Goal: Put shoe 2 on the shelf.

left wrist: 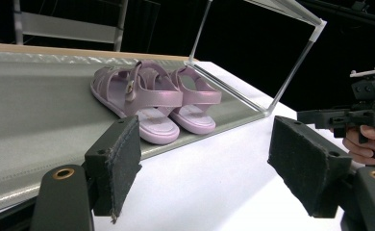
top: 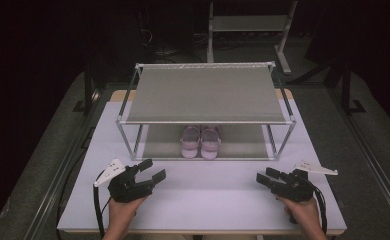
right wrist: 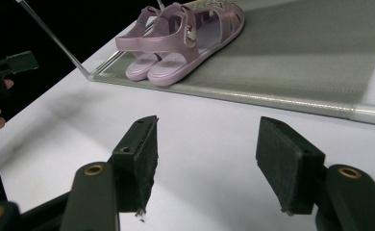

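Sandals of glossy lilac plastic [top: 201, 142], a small pair with buckled straps, stand side by side and touching on the grey fabric lower shelf [top: 243, 145] of a two-tier rack with a white metal frame [top: 205, 120], at about 12 o'clock from the middle of the white rectangular table top [top: 208, 190] in the high view, toes toward the person. The rack's grey upper shelf [top: 205, 95] spans above them with nothing on it. Low in that view, at roughly 8 o'clock from the pair, the left gripper [top: 151, 170] sits in the person's left hand [top: 120, 210] just above the table, its black padded jaws spread wide with nothing between them, aimed toward 1 o'clock at the shelf's front edge. At about 4 o'clock from the pair, the right gripper [top: 263, 176] is held in the right hand [top: 303, 212], jaws likewise parted and gripping nothing, pointing toward 10 o'clock. Both grippers are well apart from the sandals and from each other, with bare table between. In the left gripper view the pair [left wrist: 152, 98] lies at 11 o'clock beyond the open pads [left wrist: 123, 163], on the shelf's near strip, and the other gripper shows at 3 o'clock. In the right gripper view the pair [right wrist: 185, 43] lies at 12 o'clock past the open pads [right wrist: 281, 163], heels turned away, close to the shelf's front rail [right wrist: 272, 102].
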A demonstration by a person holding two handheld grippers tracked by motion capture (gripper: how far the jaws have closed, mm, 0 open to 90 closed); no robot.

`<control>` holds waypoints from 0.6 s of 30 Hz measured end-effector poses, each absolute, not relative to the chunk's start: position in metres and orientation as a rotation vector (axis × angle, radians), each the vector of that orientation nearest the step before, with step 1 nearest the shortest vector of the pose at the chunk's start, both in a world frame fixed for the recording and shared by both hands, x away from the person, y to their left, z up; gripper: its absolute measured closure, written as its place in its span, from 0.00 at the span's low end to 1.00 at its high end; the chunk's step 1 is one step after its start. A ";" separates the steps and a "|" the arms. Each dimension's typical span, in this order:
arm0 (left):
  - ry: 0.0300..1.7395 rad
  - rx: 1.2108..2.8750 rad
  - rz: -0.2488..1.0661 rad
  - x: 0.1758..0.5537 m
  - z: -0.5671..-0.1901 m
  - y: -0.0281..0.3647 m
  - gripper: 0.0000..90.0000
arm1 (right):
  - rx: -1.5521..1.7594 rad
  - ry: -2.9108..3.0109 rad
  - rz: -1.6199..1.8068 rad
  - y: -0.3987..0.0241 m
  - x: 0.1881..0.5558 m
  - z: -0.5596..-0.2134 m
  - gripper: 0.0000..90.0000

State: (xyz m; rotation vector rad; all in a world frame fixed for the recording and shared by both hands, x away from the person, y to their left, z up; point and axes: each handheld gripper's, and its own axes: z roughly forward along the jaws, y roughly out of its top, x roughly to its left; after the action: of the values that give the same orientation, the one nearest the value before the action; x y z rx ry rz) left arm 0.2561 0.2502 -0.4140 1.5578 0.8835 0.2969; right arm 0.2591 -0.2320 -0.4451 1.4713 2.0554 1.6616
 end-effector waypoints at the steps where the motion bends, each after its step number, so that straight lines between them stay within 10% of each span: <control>1: 0.883 1.558 0.296 0.256 -0.414 0.250 0.30 | 1.468 2.056 1.659 -0.232 0.258 -0.445 0.44; 18: 0.883 1.563 0.292 0.256 -0.414 0.248 0.30 | 1.458 2.060 1.655 -0.238 0.246 -0.450 0.42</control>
State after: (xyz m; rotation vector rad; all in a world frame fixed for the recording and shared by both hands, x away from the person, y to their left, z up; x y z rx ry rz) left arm 0.2557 0.2484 -0.4143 1.5628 0.8832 0.2922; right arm 0.2464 -0.2383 -0.4499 1.4577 2.0603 1.6553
